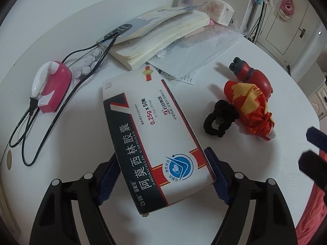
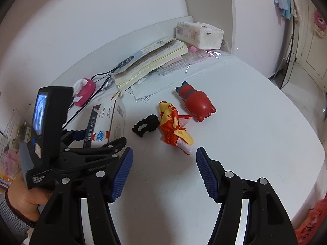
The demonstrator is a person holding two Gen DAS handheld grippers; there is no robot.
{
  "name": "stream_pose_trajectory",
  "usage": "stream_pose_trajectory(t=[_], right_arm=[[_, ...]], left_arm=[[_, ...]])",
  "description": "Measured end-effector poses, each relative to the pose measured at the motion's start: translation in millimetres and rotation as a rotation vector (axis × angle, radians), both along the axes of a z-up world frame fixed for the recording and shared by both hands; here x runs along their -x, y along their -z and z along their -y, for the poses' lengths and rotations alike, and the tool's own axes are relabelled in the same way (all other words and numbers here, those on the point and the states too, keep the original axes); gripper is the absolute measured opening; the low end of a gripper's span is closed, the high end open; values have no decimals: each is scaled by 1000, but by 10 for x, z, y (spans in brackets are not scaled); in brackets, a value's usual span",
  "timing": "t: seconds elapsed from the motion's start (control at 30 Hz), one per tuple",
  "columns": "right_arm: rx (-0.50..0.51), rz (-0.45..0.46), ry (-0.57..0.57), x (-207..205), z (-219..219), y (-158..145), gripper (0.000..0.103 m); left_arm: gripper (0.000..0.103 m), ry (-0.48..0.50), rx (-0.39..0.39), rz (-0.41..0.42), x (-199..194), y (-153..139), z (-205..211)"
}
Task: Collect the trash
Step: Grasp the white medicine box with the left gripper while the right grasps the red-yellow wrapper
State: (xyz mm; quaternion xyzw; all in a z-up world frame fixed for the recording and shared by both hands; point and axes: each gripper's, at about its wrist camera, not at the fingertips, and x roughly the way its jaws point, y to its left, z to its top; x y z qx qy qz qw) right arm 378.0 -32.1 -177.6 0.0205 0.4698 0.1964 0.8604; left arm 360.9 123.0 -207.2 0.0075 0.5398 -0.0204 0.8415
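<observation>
Between the blue ribbed pads of the left gripper [image 1: 163,173], at the near edge of the round white table [image 1: 235,65], lies a flat white, black and red amoxicillin capsule box [image 1: 151,134]. Both pads touch its long sides, so the claw clamps the box, whose far end points away across the tabletop. From the right wrist view the same box [image 2: 108,122] stands out beyond the left gripper's black body, which a hand [image 2: 26,200] in a grey sleeve holds.

To the right, the right gripper [image 2: 163,173] hovers above bare table with its jaws spread apart and nothing between them. Just beyond its fingertips lies a crumpled red and yellow foil wrapper [image 2: 173,128], with a black fabric scrunchie [image 2: 146,125] touching its left side. A red rubber pig toy [image 2: 196,102] lies just behind the wrapper.

Left of the box sits a small pink and white plastic device [image 1: 52,85], beside a looped black cable [image 1: 30,118]. Farther back an open, cream-paged book [image 1: 159,34] rests on loose printed paper sheets [image 1: 190,61], and a patterned tissue pack [image 2: 199,33] stands near the wall.
</observation>
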Motion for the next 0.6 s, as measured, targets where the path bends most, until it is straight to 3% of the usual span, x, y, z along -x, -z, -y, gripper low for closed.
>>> stream_pose_trajectory(t=[0.13, 0.43, 0.6], right_arm=[[5, 0, -10, -127, -49, 73, 64], [49, -2, -36, -422, -154, 293, 62], [91, -28, -58, -558, -221, 471, 44]], left_arm=[[72, 26, -4, 13, 30, -16, -57], [71, 48, 9, 32, 48, -90, -193], [71, 50, 17, 31, -8, -64, -181]])
